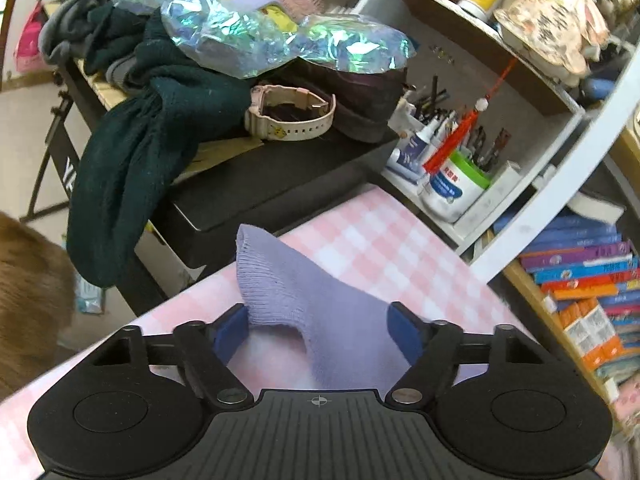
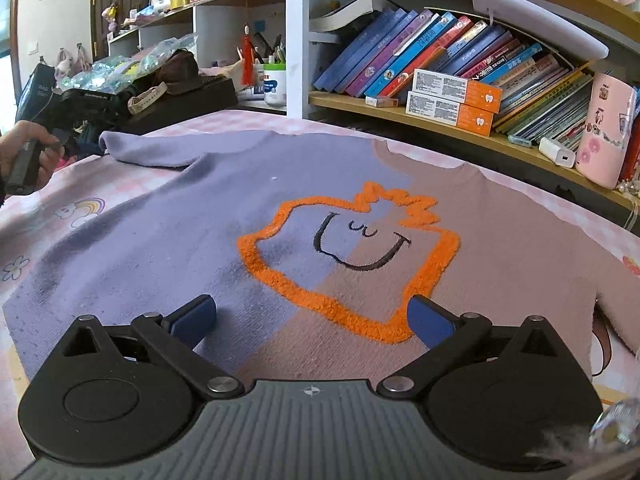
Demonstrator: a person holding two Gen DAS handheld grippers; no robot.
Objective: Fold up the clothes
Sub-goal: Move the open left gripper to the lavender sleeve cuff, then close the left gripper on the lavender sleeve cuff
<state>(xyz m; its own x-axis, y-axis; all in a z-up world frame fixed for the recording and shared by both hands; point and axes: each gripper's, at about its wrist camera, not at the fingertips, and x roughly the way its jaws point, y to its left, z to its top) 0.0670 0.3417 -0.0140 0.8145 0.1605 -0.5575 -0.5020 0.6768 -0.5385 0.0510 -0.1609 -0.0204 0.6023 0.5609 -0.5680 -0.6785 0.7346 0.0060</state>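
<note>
A lilac and mauve sweater [image 2: 168, 232] with an orange-outlined smiling face [image 2: 352, 256] lies flat on the pink checked cloth [image 2: 80, 184]. My right gripper [image 2: 312, 320] is open just above the sweater's lower front, empty. My left gripper [image 1: 318, 330] is open, its blue pads on either side of the lilac sleeve [image 1: 288, 284], whose ribbed cuff points away. The left gripper also shows at the far left of the right wrist view [image 2: 60, 138], held in a hand beside the sleeve end.
A black box [image 1: 280, 184] with a dark green knit [image 1: 132, 184], a watch [image 1: 288, 114] and iridescent film [image 1: 260, 32] borders the cloth's far side. Shelves hold books [image 2: 440, 64], orange boxes [image 2: 452, 100], a pen pot [image 1: 452, 184] and a pink cup [image 2: 604, 132].
</note>
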